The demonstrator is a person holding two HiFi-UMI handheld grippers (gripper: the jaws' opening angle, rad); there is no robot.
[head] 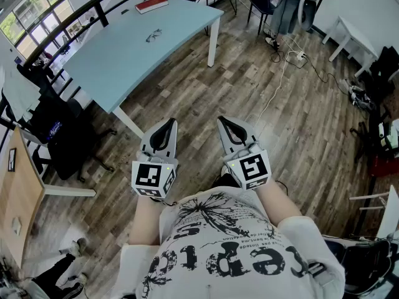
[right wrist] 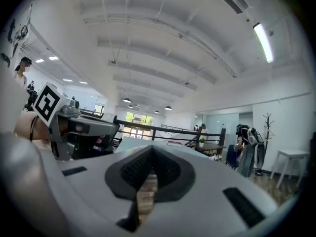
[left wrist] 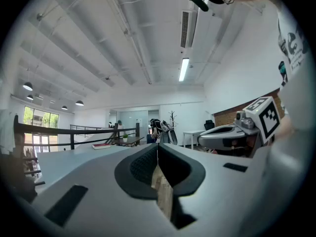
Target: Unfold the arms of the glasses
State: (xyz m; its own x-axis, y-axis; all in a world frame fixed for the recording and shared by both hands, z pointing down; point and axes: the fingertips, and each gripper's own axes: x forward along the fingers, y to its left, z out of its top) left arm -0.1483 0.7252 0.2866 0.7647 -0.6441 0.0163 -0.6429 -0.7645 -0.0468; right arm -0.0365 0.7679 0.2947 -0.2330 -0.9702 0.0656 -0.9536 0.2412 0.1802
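Holding them level, close to our body above the wood floor, we have the left gripper and right gripper with jaws pressed together, empty. The glasses lie mid-way along the blue table, well apart, ahead and leftward, nearer our left gripper. They are too small to show their long axis or folded arms.

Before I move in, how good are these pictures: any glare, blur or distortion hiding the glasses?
Head view: evenly lit, sharp, edges bowed; the glasses are small but clear on the blue table. Left gripper view: heavy fisheye, black corners, ceiling light strip glaring. Right gripper view: the same distortion, near jaws soft.
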